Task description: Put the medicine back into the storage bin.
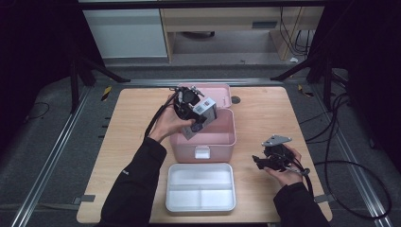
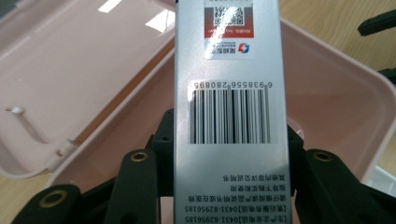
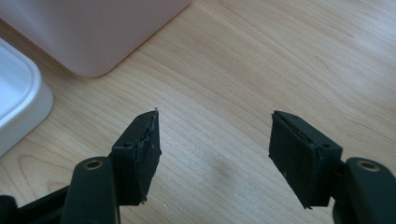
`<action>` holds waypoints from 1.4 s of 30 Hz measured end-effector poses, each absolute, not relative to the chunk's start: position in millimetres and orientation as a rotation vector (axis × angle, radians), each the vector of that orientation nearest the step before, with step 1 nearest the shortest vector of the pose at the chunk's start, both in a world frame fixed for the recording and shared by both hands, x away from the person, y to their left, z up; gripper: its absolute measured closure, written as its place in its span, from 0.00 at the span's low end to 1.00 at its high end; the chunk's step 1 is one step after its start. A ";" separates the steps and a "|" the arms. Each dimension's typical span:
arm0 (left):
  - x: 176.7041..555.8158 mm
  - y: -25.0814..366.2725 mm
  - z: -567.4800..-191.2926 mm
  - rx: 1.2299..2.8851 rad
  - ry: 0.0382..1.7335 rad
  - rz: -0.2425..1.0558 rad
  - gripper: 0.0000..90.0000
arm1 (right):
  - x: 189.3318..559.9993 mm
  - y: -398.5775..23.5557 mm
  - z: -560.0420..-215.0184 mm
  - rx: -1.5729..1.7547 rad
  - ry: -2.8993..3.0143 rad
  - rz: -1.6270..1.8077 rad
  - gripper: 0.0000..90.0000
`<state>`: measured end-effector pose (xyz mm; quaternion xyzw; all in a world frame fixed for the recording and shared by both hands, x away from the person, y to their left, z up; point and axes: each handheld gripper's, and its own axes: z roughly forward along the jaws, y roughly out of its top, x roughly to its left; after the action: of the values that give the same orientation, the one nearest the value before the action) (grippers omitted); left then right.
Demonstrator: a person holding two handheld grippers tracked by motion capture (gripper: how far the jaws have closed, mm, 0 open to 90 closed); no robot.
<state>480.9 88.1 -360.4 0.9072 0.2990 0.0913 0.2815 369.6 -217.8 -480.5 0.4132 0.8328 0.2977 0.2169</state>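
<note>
Left gripper (image 1: 196, 118) clamped on a silver carton (image 2: 229, 107): a flat-sided rectangular cardboard box, glossy, printed with a black barcode, a red panel bearing a QR code, and small lines of text. In the left gripper view the black jaws press on both long sides of the carton. In the high view the carton is held tilted above the open pink box (image 1: 227, 137), over its rear left part, near the hinge.

Pink box: smooth matte plastic, rounded corners, deep rectangular body, white latch on the front wall. Its lid (image 1: 222, 92) lies folded back flat on the table behind it; the inner face catches window reflections.

White tray (image 1: 201, 204): shallow plastic, rounded rectangle, divided into compartments, sits just in front of the pink box.

Right gripper (image 1: 257, 161) held low over the table (image 1: 265, 109), right of the pink box, jaws apart with bare wood between them. Pads (image 3: 144, 149) are black, worn at the edges.

Table: pale wood, fine straight grain.
</note>
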 end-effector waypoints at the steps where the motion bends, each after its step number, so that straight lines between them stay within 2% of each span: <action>1: 481.8 85.7 -363.4 2.441 0.798 0.245 0.62 | 369.8 -217.6 -480.8 1.143 2.308 0.821 0.38; 16: 485.2 57.5 -400.4 2.573 0.747 0.174 0.61 | 370.5 -217.0 -482.7 1.121 2.319 0.802 0.37; 22: 486.2 58.4 -414.5 2.585 0.758 0.164 0.60 | 370.4 -216.6 -482.8 1.122 2.321 0.802 0.37; 24: 486.2 60.1 -414.1 2.564 0.763 0.153 0.56 | 370.3 -216.2 -483.0 1.121 2.322 0.801 0.36; 25: 485.7 61.1 -411.5 2.546 0.757 0.150 0.50 | 370.6 -215.9 -483.3 1.122 2.326 0.802 0.36; 32: 472.8 69.6 -383.9 2.478 0.687 0.229 0.48 | 369.7 -214.8 -480.6 1.119 2.320 0.812 0.37; 42: 426.1 108.7 -327.6 2.350 0.592 0.380 0.47 | 366.7 -212.0 -469.1 1.067 2.292 0.875 0.40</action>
<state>426.1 108.7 -327.6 0.9018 0.2274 0.1459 0.3374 366.7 -212.0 -469.1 0.3879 0.8336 0.3181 0.2310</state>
